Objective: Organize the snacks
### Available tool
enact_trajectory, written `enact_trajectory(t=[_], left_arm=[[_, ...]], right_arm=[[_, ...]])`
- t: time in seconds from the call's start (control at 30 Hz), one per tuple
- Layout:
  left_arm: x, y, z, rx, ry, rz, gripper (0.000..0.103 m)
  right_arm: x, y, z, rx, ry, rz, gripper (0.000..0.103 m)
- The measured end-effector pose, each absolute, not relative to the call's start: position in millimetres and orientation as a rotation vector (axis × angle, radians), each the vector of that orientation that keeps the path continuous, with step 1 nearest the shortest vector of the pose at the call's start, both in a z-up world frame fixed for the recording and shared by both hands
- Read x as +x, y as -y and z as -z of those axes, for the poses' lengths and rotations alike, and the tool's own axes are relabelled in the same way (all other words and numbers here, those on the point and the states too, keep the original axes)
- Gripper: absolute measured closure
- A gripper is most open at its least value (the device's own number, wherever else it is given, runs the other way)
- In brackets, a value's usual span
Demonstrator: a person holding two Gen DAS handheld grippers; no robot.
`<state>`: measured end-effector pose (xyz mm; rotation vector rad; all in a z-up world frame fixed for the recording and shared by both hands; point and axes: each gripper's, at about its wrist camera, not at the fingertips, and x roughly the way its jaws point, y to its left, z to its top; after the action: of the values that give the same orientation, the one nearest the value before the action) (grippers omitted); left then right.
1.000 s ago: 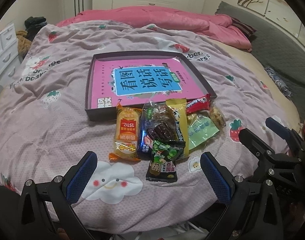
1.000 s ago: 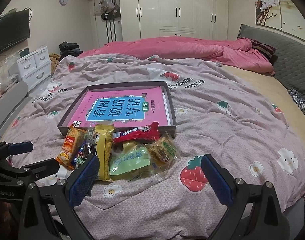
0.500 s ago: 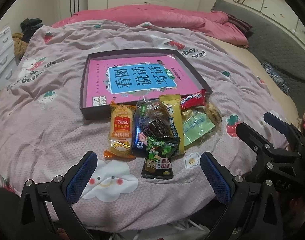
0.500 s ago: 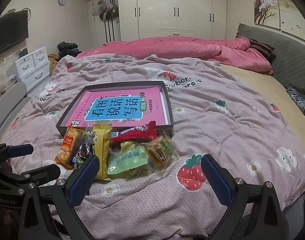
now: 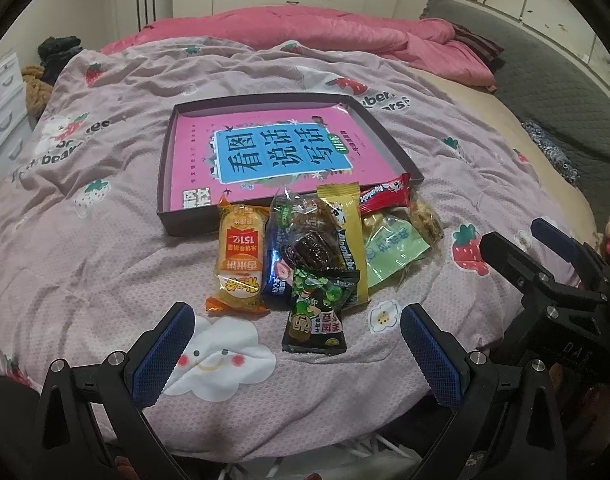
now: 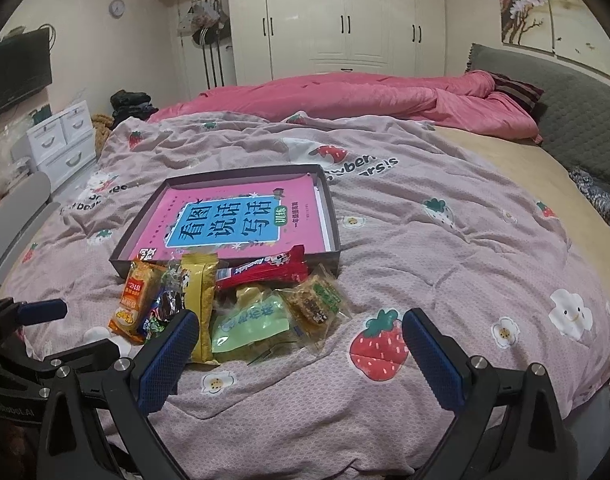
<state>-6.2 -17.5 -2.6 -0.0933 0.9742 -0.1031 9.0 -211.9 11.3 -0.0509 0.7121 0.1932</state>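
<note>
We hold both tools above the near edge of the bed [image 5: 117, 184], with nothing yet picked up. Our left gripper [image 5: 293, 344] has its jaws spread wide and empty, hovering just short of the snack pile [image 5: 321, 252]. Our right gripper [image 6: 301, 348] is likewise wide open and empty, set a little to the right of the pile.

The snacks lie in a loose heap on the strawberry-print quilt, right against the near wall of a shallow dark box [image 5: 167, 176]. A pink book [image 5: 265, 152] lies flat inside the box and fills most of its floor. No snack is fully in the box yet; the red bar [image 5: 385, 196] rests across its near rim.

Nearest to our left jaws is the black-and-green packet [image 5: 317, 312], lying on top at the front of the pile. Beside it are the orange packet [image 5: 241, 256], a dark clear-wrapped snack [image 5: 305, 240] and a long yellow packet [image 5: 343, 236]. The pale green pouch [image 6: 253, 324] and a clear-wrapped biscuit [image 6: 315, 304] sit closer to our right jaws.

We judge this to be the very start: the approach to a first pick. The next move calls for lowering the left jaws around the black-and-green packet, closing on its crinkly edge without dragging its neighbours, then carrying it over the rim into the box.
</note>
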Motion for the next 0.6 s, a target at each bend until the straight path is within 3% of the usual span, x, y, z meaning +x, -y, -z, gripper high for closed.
enact_trajectory(t=[0.6], left_arm=[[0, 18, 25, -0.1, -1.056, 0.127, 0.001]], right_arm=[[21, 230, -2, 0.046, -0.768, -0.177, 0.001]])
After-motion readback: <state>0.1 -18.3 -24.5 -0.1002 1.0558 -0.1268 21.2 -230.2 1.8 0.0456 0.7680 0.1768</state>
